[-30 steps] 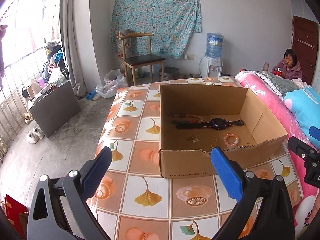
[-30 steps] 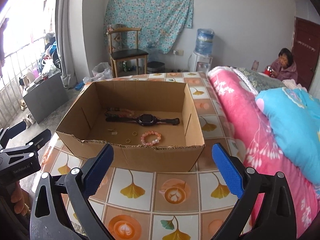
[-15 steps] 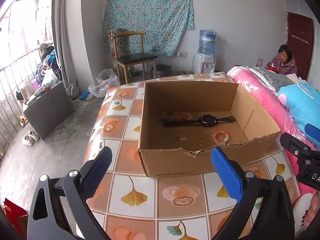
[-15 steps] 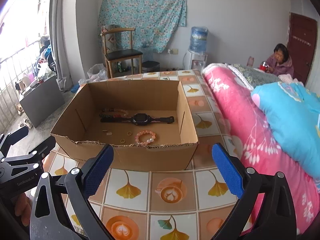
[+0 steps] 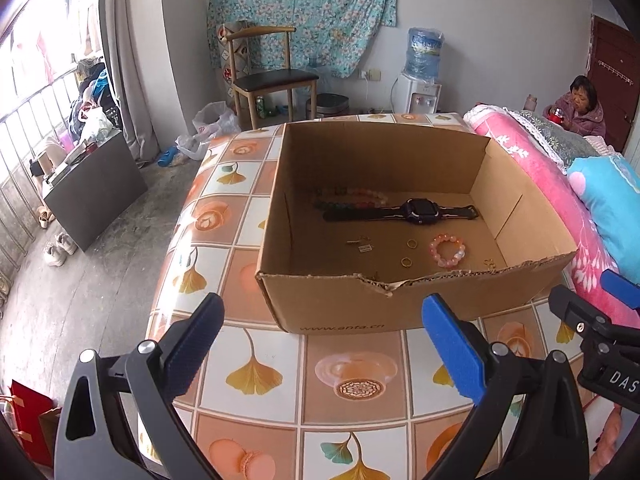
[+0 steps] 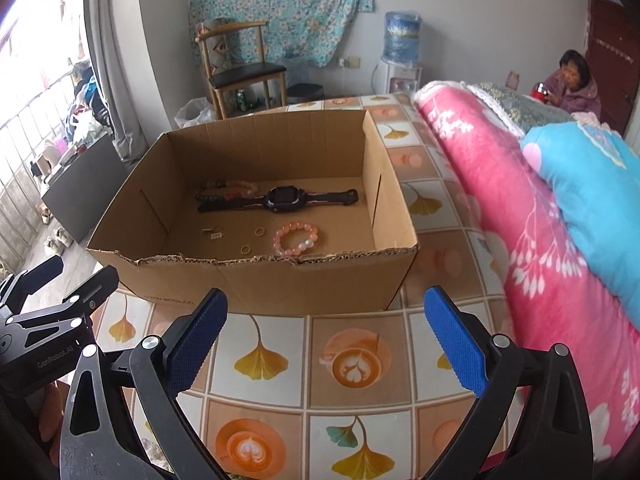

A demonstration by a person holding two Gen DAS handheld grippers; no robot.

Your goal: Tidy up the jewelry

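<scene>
Resting on the tiled table (image 5: 256, 380), one cardboard box (image 5: 340, 304) held one black watch (image 5: 420, 210), one pink bead bracelet (image 5: 448, 250), two gold rings (image 5: 412, 243), one longer multicoloured bead strand (image 5: 352, 196) behind the watch, and a few small metal pieces too small to count. The left gripper (image 5: 320, 350) and right gripper (image 6: 322, 344) hovered before the box, fingers spread wide, grasping nothing.
</scene>
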